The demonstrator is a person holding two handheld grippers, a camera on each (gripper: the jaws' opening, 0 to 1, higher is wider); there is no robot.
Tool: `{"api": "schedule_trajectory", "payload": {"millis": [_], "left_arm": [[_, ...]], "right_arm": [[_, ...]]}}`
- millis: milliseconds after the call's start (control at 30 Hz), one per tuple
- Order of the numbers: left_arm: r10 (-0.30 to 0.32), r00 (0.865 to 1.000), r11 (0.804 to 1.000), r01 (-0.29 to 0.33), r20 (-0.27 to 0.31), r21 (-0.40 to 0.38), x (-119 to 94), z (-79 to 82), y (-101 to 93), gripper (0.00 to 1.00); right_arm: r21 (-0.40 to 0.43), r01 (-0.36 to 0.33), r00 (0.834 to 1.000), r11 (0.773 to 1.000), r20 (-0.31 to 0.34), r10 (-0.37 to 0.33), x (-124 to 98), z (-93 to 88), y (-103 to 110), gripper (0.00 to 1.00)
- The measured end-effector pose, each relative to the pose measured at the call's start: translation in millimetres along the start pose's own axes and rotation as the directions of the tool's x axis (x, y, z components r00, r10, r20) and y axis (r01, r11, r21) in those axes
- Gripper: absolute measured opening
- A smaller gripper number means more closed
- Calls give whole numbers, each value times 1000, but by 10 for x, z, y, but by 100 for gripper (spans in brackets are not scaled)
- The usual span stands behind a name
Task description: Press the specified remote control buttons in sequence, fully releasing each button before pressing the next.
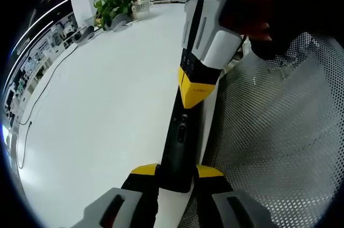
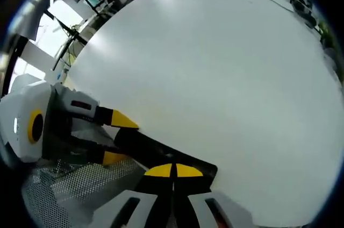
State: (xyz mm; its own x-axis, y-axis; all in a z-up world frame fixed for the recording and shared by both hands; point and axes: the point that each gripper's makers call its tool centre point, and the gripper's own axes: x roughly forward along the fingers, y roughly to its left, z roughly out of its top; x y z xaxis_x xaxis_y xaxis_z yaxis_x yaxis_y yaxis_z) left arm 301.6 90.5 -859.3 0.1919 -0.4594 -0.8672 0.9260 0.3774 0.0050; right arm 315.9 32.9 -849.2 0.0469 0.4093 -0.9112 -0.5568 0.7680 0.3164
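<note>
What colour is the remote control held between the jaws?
Black, a long slim remote control; it shows best in the left gripper view, clamped in the left gripper.

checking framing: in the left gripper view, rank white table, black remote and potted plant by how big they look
1. white table, largest by far.
2. black remote, held between the left gripper tips.
3. potted plant, smallest, though it sits far from the camera, so its true size is unsure.

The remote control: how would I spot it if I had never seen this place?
Find the big white table and go to its edge beside the perforated metal mesh. There the left tongs clamp one end of a slim black bar, the remote control. The right tongs press it with shut yellow tips; it is the one dark thing there.
</note>
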Motion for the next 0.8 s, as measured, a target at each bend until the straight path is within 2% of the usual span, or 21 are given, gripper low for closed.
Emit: {"api": "schedule_trajectory", "payload": {"millis": [233, 333, 500, 800], "left_arm": [[0, 1000, 1000, 0, 0, 1, 3, 3, 7, 25], [0, 1000, 1000, 0, 0, -1, 5, 0, 10, 25], [-1, 1000, 1000, 1, -1, 3, 4, 2, 11, 25], [0, 1000, 1000, 0, 1, 2, 3, 4, 8, 25]], "right_arm": [[-26, 12, 1000, 1000, -22, -13, 11, -9, 14, 0], [-70, 31, 999, 997, -29, -33, 35, 4, -1, 0], [-58, 31, 999, 998, -37, -33, 30, -2, -8, 0], [-20, -5, 1000, 1000, -11, 5, 9, -9, -10, 0]]}}
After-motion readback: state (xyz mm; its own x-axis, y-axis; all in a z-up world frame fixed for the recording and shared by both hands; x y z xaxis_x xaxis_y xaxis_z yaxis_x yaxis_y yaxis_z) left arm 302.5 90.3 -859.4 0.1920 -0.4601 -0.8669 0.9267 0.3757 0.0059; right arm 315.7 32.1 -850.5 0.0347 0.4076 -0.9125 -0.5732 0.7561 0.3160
